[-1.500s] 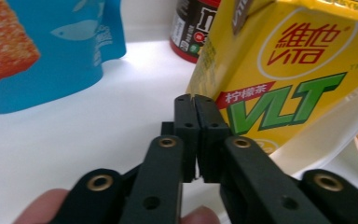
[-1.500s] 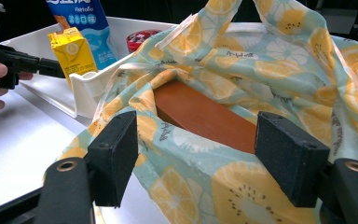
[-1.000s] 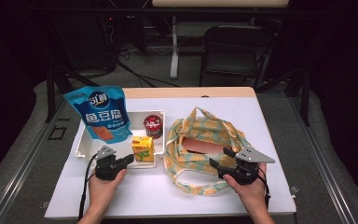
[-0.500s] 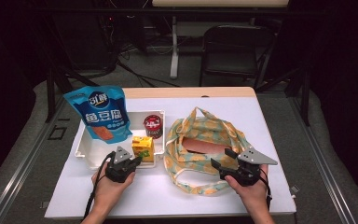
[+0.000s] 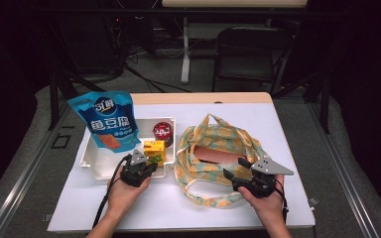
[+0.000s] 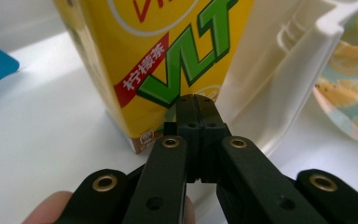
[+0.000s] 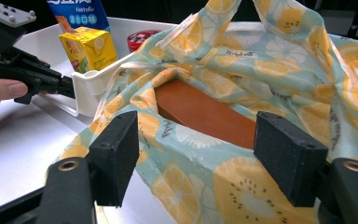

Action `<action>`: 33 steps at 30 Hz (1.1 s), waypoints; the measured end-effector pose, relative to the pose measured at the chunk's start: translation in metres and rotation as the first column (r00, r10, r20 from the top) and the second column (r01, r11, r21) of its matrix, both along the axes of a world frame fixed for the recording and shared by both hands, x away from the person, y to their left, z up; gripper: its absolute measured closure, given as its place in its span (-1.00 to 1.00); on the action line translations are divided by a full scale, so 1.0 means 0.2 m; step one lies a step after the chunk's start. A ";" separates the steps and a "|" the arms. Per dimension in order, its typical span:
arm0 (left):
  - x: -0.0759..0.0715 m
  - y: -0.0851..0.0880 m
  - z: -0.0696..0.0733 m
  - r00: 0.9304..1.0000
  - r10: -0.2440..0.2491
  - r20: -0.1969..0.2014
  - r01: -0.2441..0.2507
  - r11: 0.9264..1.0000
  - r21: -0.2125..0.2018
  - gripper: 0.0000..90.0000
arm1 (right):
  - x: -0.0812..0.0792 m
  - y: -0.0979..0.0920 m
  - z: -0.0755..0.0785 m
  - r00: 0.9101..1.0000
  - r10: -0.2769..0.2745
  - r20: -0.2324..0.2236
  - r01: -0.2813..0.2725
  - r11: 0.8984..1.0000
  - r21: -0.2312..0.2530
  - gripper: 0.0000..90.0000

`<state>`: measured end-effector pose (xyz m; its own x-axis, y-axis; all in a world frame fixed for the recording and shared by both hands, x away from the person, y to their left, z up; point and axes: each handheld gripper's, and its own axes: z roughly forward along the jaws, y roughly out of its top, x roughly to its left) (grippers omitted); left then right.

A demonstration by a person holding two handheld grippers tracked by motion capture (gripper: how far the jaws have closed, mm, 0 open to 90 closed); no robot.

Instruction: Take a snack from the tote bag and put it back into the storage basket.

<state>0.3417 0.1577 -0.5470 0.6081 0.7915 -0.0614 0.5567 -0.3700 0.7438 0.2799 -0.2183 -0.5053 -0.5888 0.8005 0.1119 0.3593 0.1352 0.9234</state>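
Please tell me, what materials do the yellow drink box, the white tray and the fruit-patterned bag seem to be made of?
The yellow drink box looks like coated paperboard: sharp folded edges, glossy printed faces. The white tray seems to be moulded plastic: smooth, slightly shiny, with a rolled rim and ribs. The fruit-patterned bag appears to be soft woven cloth, matte, because it sags and creases; it may be cotton or a synthetic.

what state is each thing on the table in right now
left tool: shut, empty, tips close to the juice carton
right tool: open, over the bag, gripping nothing
juice carton: upright in the tray, sealed
tray: flat on the table
blue pouch: upright, sealed, in the tray
red can: upright in the tray
bag: open, slumped on the table
brown box: lying inside the bag
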 end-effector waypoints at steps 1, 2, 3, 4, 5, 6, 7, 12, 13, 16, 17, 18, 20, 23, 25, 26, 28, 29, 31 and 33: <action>0.01 -0.01 0.00 1.000 0.000 -0.005 0.000 1.000 -0.002 1.00 | 0.00 0.00 0.00 1.000 0.000 -0.001 0.000 1.000 0.001 -0.30; 0.02 -0.01 0.00 1.000 0.004 -0.009 -0.004 1.000 -0.003 1.00 | 0.00 0.00 0.00 1.000 -0.004 0.001 0.004 1.000 0.002 -0.30; 0.03 -0.01 0.01 1.000 0.007 -0.015 -0.007 1.000 -0.004 1.00 | 0.00 -0.01 0.00 1.000 -0.004 0.000 0.004 1.000 0.002 -0.30; 0.03 -0.02 0.01 1.000 0.012 -0.020 -0.012 1.000 -0.009 1.00 | 0.00 -0.01 0.00 1.000 -0.006 -0.001 0.006 1.000 0.002 -0.30; 0.04 -0.02 0.01 1.000 0.012 -0.021 -0.012 1.000 -0.008 1.00 | 0.00 -0.01 0.00 1.000 -0.006 -0.001 0.006 1.000 0.003 -0.29; 0.04 -0.02 0.01 1.000 0.016 -0.023 -0.016 1.000 -0.013 1.00 | 0.00 -0.01 0.00 1.000 -0.006 -0.001 0.006 1.000 0.001 -0.29; 0.05 -0.01 0.01 0.999 0.021 -0.028 -0.021 1.000 -0.017 1.00 | 0.00 -0.01 0.00 1.000 -0.005 -0.002 0.005 1.000 0.000 -0.29; 0.07 0.01 0.01 0.998 0.027 -0.054 -0.030 0.999 -0.042 1.00 | 0.00 -0.01 0.00 1.000 -0.007 -0.003 0.007 1.000 -0.003 -0.29; 0.08 0.02 0.01 0.997 0.030 -0.066 -0.033 0.998 -0.053 1.00 | 0.00 -0.01 0.00 1.000 -0.008 -0.004 0.008 1.000 -0.001 -0.29; 0.09 0.02 0.01 0.996 0.051 -0.067 -0.055 0.996 -0.068 1.00 | 0.00 -0.01 0.00 1.000 -0.009 -0.004 0.009 1.000 -0.004 -0.28; 0.09 0.02 0.01 0.996 0.047 -0.072 -0.052 0.996 -0.069 1.00 | 0.00 -0.01 0.00 1.000 -0.008 -0.003 0.008 1.000 -0.004 -0.29; 0.09 0.03 0.02 0.996 0.043 -0.075 -0.049 0.996 -0.075 1.00 | 0.00 -0.01 0.00 1.000 -0.008 -0.003 0.008 1.000 -0.005 -0.28; 0.08 0.03 0.03 0.998 0.033 -0.052 -0.038 0.994 -0.099 1.00 | 0.00 -0.01 -0.01 1.000 -0.012 -0.004 0.012 1.000 -0.006 -0.29; 0.05 0.09 0.07 0.999 0.033 -0.038 -0.038 0.988 -0.152 1.00 | 0.00 -0.01 -0.01 1.000 -0.014 -0.004 0.014 1.000 0.000 -0.29; 0.03 0.14 0.10 0.999 0.038 -0.019 -0.041 0.987 -0.157 1.00 | 0.00 -0.02 0.00 1.000 -0.013 -0.002 0.013 1.000 -0.003 -0.28; 0.02 0.16 0.11 0.999 0.040 -0.012 -0.041 0.987 -0.155 1.00 | 0.00 -0.02 0.00 1.000 -0.015 -0.001 0.015 1.000 0.000 -0.28; 0.02 0.21 0.11 0.998 0.063 -0.008 -0.063 0.987 -0.148 1.00 | 0.00 -0.02 0.00 1.000 -0.021 -0.003 0.021 1.000 0.005 -0.28; 0.03 0.23 0.11 0.996 0.085 -0.006 -0.085 0.986 -0.143 1.00 | 0.00 -0.03 0.00 1.000 -0.025 0.000 0.025 1.000 0.009 -0.28; 0.05 0.27 0.10 0.991 0.128 -0.030 -0.132 0.979 -0.159 1.00 | 0.00 -0.03 0.00 1.000 -0.030 -0.001 0.030 1.000 0.009 -0.28; 0.07 0.27 0.09 0.988 0.152 -0.034 -0.156 0.974 -0.164 1.00 | 0.00 -0.02 0.00 1.000 -0.030 0.002 0.030 0.999 0.010 -0.28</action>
